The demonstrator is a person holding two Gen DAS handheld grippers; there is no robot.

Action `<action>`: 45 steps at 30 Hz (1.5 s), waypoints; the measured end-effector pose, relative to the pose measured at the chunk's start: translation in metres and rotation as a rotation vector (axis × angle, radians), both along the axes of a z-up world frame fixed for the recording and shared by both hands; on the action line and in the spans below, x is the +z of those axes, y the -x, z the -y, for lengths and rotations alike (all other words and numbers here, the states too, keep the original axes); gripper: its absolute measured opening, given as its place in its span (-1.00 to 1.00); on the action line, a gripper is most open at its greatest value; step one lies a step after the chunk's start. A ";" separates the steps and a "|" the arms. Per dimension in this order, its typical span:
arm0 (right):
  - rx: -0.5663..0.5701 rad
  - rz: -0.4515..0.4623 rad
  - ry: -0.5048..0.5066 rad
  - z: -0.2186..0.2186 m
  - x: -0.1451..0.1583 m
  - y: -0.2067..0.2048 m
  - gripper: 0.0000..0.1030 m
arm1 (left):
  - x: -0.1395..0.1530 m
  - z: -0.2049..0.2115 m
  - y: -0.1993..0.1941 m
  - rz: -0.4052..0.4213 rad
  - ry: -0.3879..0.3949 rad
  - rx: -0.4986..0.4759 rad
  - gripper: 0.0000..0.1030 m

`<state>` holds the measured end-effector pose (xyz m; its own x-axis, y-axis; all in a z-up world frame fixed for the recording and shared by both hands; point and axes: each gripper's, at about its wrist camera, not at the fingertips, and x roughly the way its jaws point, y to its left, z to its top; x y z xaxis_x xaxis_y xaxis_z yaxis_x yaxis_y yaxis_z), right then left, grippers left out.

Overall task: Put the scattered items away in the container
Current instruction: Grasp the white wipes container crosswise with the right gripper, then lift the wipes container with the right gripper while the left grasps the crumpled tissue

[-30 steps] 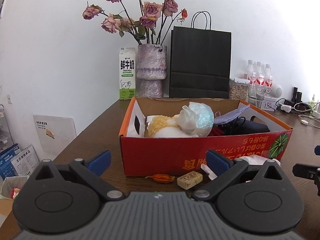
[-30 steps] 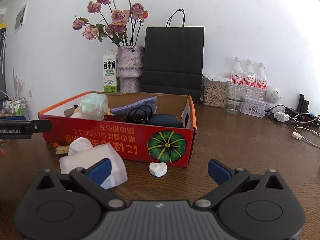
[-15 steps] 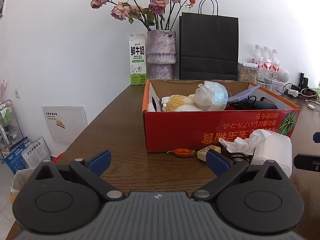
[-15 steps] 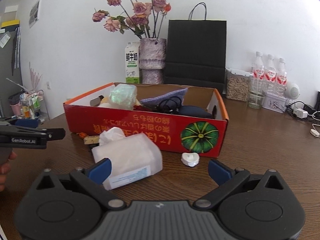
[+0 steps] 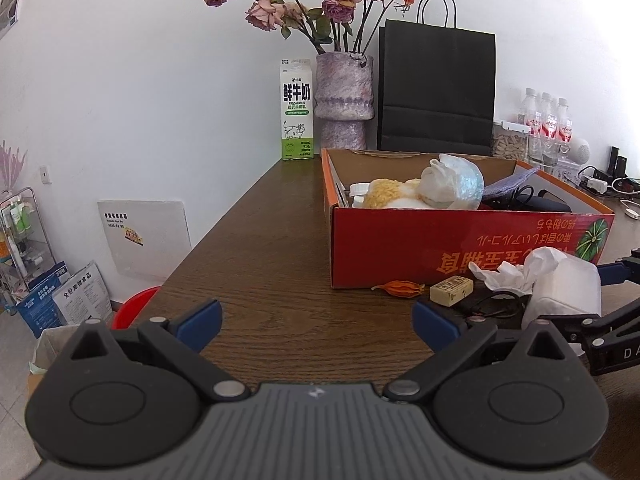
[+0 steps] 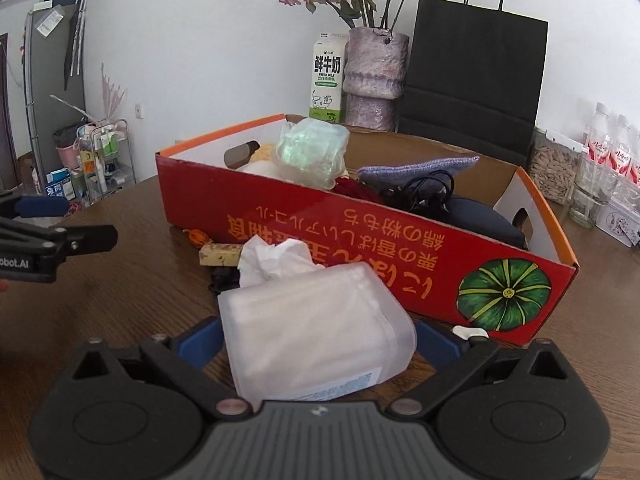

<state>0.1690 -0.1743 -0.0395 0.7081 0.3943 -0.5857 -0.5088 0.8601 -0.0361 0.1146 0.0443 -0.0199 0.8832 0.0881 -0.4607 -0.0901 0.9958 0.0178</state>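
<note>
A red cardboard box on the wooden table holds several items. In front of it lie a white tissue pack, a tan block, a dried orange husk, a black cord and a small white piece. My right gripper is open, its blue pads on either side of the tissue pack, which lies between the jaws. My left gripper is open and empty over bare table, left of the items.
A milk carton, a vase of roses and a black paper bag stand behind the box. Bottles and a jar are at the back right. The table's left edge drops to floor clutter and a red bin.
Both grippers pulled back and swung left. My right gripper has come up to the tissue pack, which now lies between its open jaws. The left gripper has drawn away from the box.
</note>
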 end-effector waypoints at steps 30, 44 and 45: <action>-0.313 0.180 -0.073 0.083 0.018 0.027 0.65 | 0.004 0.101 -0.054 -0.071 -0.004 -0.250 1.00; -0.338 0.204 -0.122 0.100 0.019 0.017 0.65 | -0.010 0.133 -0.079 -0.140 -0.009 -0.237 0.63; -0.334 0.204 -0.124 0.100 0.019 0.017 0.65 | -0.009 0.133 -0.079 -0.137 -0.009 -0.239 0.59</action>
